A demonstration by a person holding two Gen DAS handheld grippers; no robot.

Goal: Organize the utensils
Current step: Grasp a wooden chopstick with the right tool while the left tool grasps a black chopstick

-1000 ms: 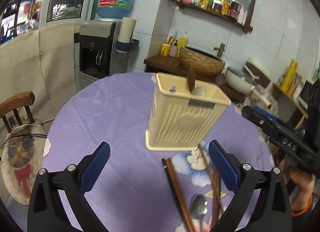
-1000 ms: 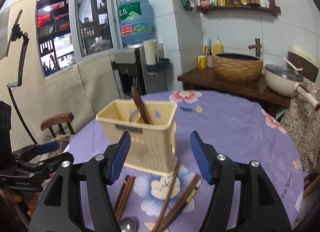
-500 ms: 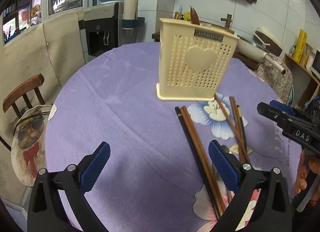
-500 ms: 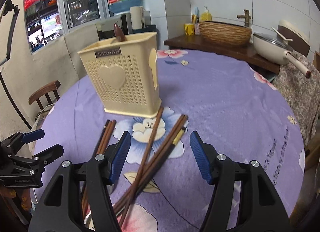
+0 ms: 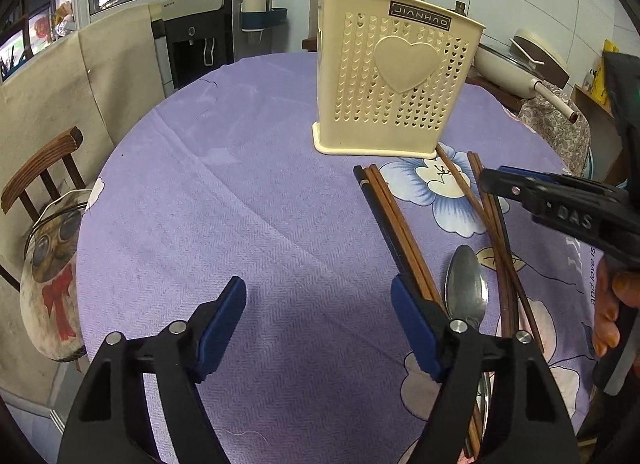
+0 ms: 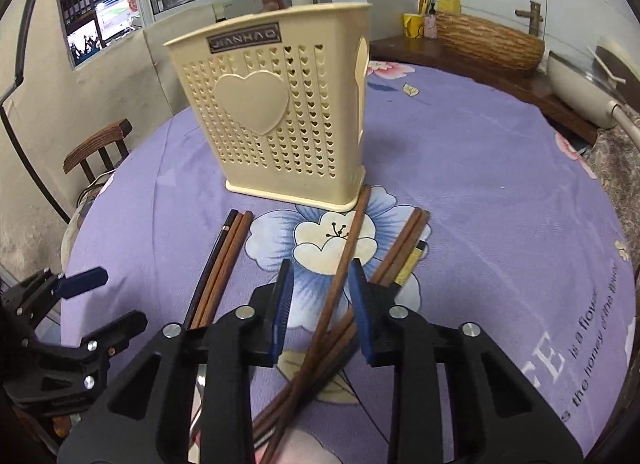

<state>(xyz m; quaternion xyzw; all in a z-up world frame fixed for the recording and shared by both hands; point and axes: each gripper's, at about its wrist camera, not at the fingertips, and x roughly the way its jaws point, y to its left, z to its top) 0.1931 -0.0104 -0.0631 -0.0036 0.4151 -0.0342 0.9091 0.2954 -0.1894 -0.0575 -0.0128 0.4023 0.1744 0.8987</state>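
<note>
A cream perforated utensil holder (image 5: pixel 394 75) (image 6: pixel 280 119) stands upright on the purple flowered tablecloth (image 5: pixel 240 199), with a brown handle sticking out of its top. Several brown chopsticks (image 5: pixel 400 232) (image 6: pixel 340 276) and a metal spoon (image 5: pixel 466 284) lie loose in front of it. My left gripper (image 5: pixel 318 328) is open and empty, low over the cloth left of the chopsticks. My right gripper (image 6: pixel 320 296) is partly closed with a gap, its jaws on either side of one long chopstick; it also shows in the left wrist view (image 5: pixel 552 199).
A wooden chair (image 5: pixel 40 167) with a cushion stands at the table's left edge. A water dispenser (image 5: pixel 200 35), a side counter with a woven basket (image 6: pixel 488 39) and a pot (image 5: pixel 516 71) lie behind the table.
Both grippers have dropped low toward the table. The right gripper's jaws have narrowed around one chopstick. The left gripper stays wide open.
</note>
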